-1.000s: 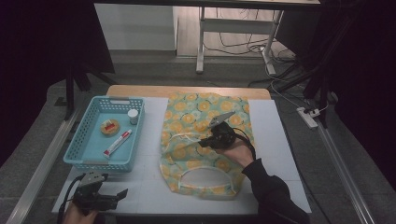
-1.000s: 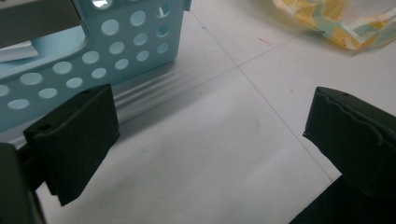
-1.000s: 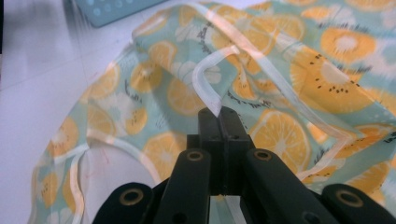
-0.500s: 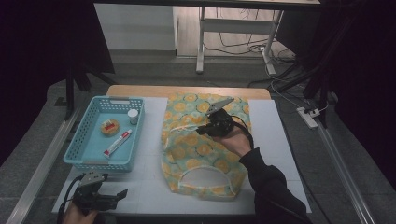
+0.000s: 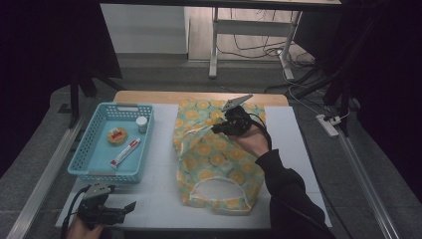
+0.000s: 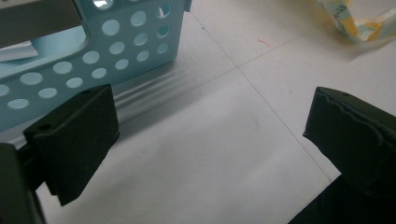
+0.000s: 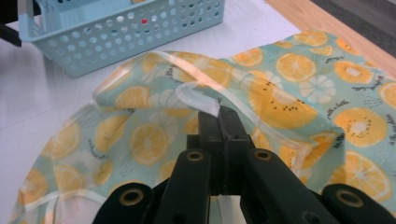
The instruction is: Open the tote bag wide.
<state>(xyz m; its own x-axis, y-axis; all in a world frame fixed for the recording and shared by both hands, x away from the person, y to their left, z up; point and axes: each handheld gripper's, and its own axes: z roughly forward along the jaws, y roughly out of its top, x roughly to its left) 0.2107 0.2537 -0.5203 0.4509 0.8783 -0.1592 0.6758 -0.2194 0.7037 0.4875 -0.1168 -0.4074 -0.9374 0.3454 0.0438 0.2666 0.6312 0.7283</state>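
**Ana:** While the left gripper (image 5: 107, 211) waits at the near left corner of the bench (image 5: 159, 149), fingers (image 6: 77, 140) wide apart with bare surface between them, what has the right one done?

**Ben:** The right gripper (image 5: 219, 128) has climbed and drifted toward the far side compared with a second ago. Its fingers (image 7: 223, 128) are pressed together on the white strap (image 7: 198, 100) of the citrus-print bag (image 5: 214, 164), and the strap edge now stands off the bench near the bag's far end instead of lying flat.

**Ana:** So the bag is opening?

**Ben:** I judge so. One layer is being lifted, which should part the mouth; the rest of the bag lies flat in the middle of the bench, its lower handle loop toward the person.

**Ana:** And the things to the left?

**Ben:** A blue basket (image 5: 94, 167) sits just left of the bag, holding a small white-capped bottle (image 5: 142, 123), a round orange item (image 5: 117, 135) and a red-and-white tube (image 5: 125, 152). They haven't moved.

**Ana:** Any writing to read?

**Ben:** Little dark script is printed among the orange slices in the right gripper view, but it's too small to make out. The tube's label is unreadable too.
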